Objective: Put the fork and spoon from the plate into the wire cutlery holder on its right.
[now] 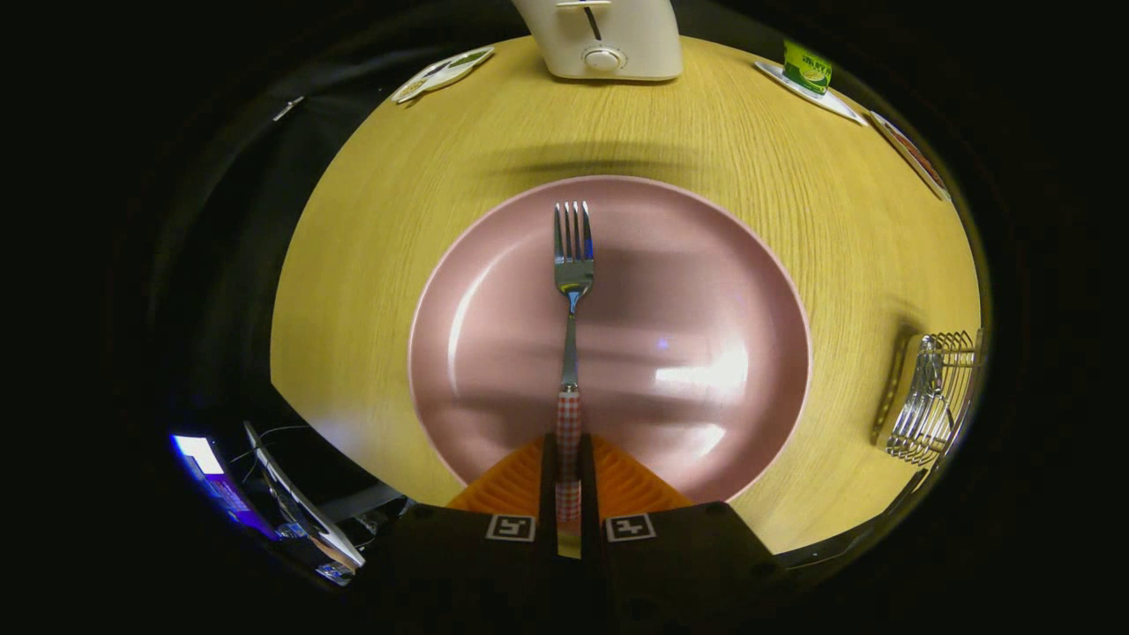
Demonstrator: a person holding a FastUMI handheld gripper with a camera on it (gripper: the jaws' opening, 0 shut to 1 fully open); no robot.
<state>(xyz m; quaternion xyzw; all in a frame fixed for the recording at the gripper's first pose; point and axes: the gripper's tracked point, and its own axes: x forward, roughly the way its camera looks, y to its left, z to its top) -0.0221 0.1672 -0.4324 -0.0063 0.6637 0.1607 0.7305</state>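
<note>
Gripper (569,476) clamped on the fork (571,291) handle above the plate (494,353) — carry level toward the table's right edge, drop handle-down into the wire holder (930,397).

Pink plate (706,291), glossy, white glare patches on the right half. Fork (571,265) silver metal at tines and neck; handle in red-and-white check. Gripper (568,481) fingers (516,485) orange with ribbed pads, closed on the checked handle from both sides; black body behind with two white-and-black square markers. Table (370,265) pale yellow wood grain, fine lines. Wire cutlery holder (930,397) chrome silver, to the right of the plate. Toaster (609,40) cream-white with a dark slot line. Small box (807,69) green with yellow print on a white card. Flat packet (445,70) white with green.
</note>
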